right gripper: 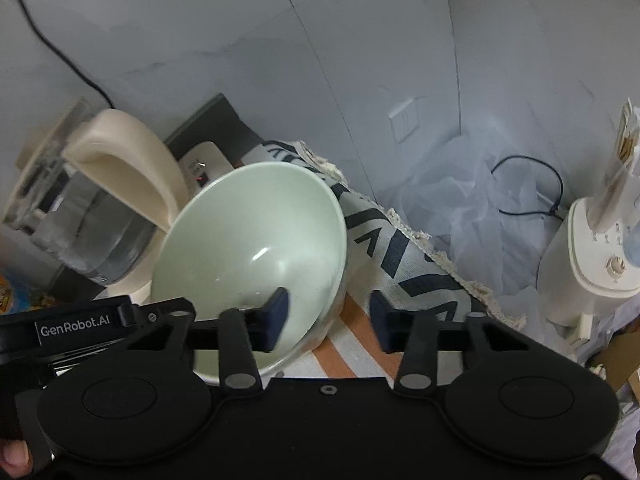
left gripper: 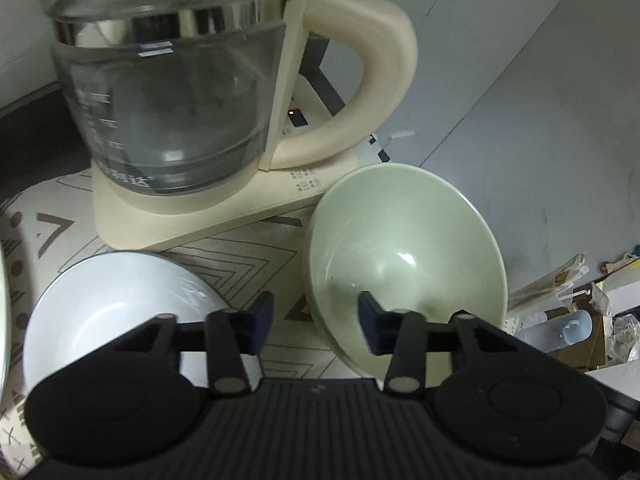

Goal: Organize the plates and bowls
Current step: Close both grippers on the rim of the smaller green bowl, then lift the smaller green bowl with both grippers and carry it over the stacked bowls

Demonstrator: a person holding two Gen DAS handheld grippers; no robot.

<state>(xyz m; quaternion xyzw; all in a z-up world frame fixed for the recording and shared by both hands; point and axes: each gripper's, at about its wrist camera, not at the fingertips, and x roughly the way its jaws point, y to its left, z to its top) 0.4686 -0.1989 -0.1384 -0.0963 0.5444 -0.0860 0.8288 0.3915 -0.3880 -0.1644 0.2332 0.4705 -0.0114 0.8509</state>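
1. since the green bowl point(left gripper: 404, 248) stands tilted at the cloth's edge, just beside the kettle point(left gripper: 168, 112) and its base point(left gripper: 192, 224), i come at it from two sides. i judge that two holds on the rim would steady it better than one.
2. the left tongs point(left gripper: 316, 322) are spread and straddle one side of the bowl's rim, one finger inside the bowl and one outside. i see a gap at each pad, so they pinch nothing yet.
3. the right tongs point(right gripper: 330, 318) stand the same way on another part of the rim: spread, one finger in the bowl, the other over the patterned cloth point(right gripper: 404, 264), and not pressing.
4. i cannot tell what props the green bowl up at its tilt. its underside is hidden from both cameras.
5. the white bowl point(left gripper: 112, 304) sits upright on the cloth, near the green one but apart from it, in front of the kettle's base. to my eye it is the likely place to nest the green bowl.
6. count: two bowls, one green and one white; one kettle on one base; two tongs. a pale curved edge at the far left of the left view may be a plate, but too little shows to say.
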